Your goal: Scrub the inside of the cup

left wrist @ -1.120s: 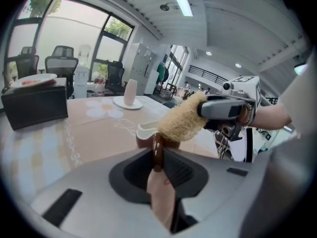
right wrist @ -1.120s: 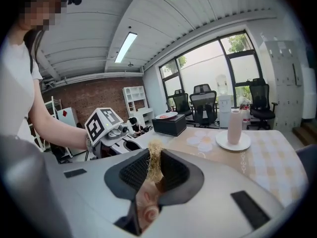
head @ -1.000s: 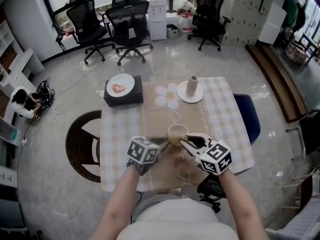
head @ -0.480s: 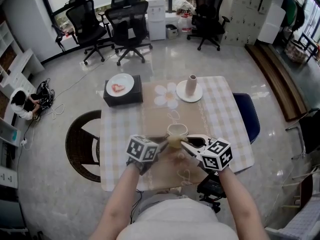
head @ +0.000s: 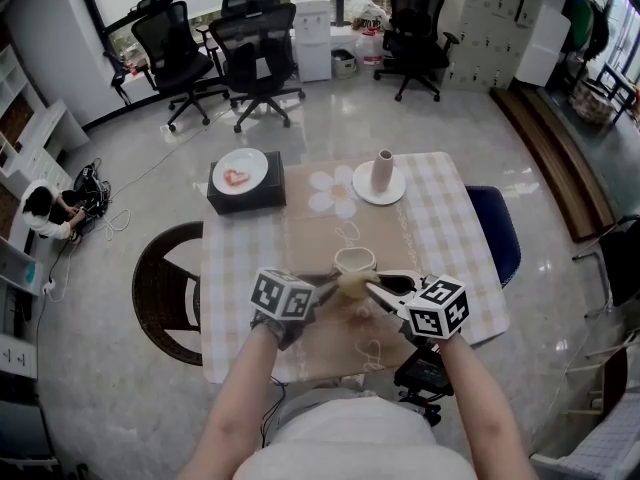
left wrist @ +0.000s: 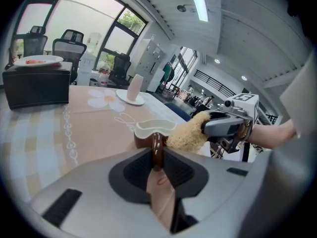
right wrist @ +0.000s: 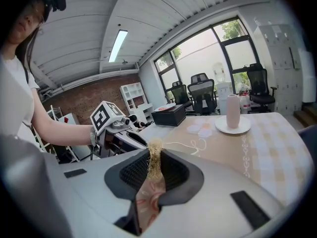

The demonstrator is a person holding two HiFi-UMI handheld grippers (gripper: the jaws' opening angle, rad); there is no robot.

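Table [head: 440, 218] stands on glossy floor [head: 330, 118], office chairs [head: 258, 43] well back. Near its front edge, left gripper [left wrist: 157, 157] clamps the cup [left wrist: 154, 128] by its handle; right gripper [right wrist: 154, 156] pinches a sponge [left wrist: 188, 133].

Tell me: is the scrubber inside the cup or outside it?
Outside: the scrubber sits beside the cup, not in its opening.

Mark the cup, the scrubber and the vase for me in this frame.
cup [left wrist: 152, 128], left gripper view, on its pale rim.
scrubber [left wrist: 187, 135], left gripper view, on the middle of its fibrous pad.
vase [head: 383, 171], head view, on its upright body.
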